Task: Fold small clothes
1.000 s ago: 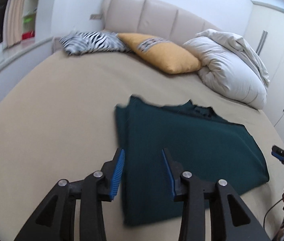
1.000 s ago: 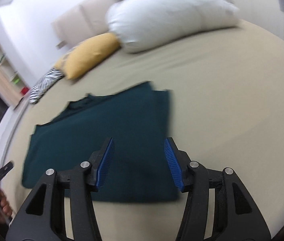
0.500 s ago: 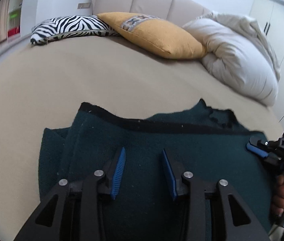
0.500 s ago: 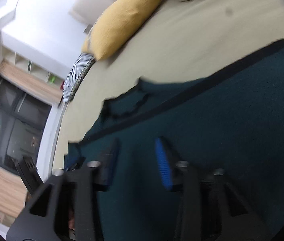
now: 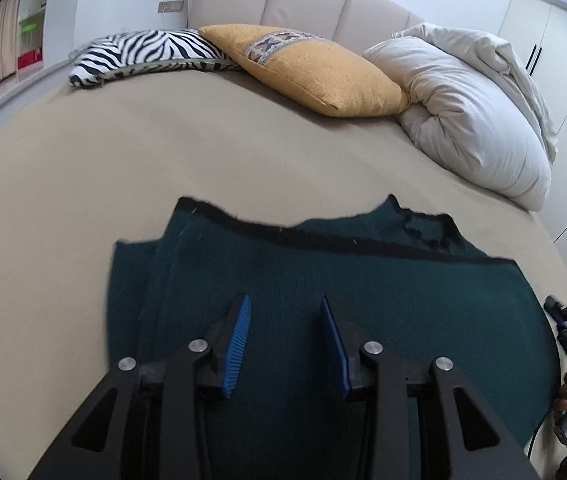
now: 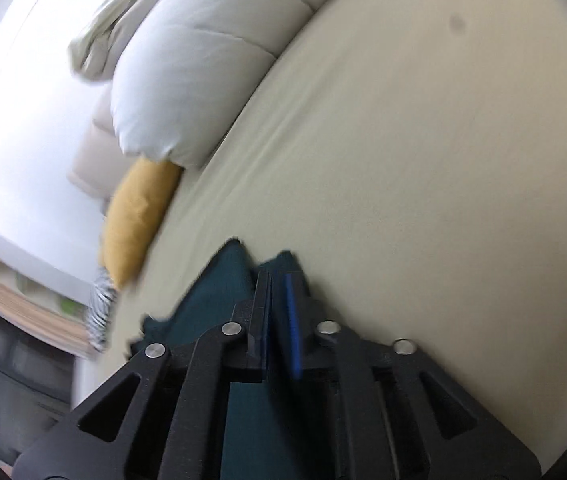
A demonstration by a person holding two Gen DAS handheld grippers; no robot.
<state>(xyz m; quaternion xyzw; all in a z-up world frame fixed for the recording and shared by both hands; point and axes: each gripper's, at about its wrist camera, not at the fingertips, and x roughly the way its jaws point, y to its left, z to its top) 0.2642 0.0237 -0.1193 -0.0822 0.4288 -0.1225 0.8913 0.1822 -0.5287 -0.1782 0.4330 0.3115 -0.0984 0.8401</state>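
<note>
Hand-held gripper [image 6: 279,284], right, closing, apparently on teal garment [image 5: 363,300] atop beige bed [image 5: 123,160].

Left gripper [image 5: 285,312] fingers opening, right gripper [image 6: 279,280] fingers closing, nearly together

The folded sweater [image 5: 363,300] lies on the bed [image 5: 123,168], with three pillows [image 5: 315,68] behind it against the headboard [image 5: 307,4].

Left tongs [image 5: 285,340] opening over dark green garment [image 5: 383,292] on beige bed [image 5: 163,152]; nothing gripped
</note>
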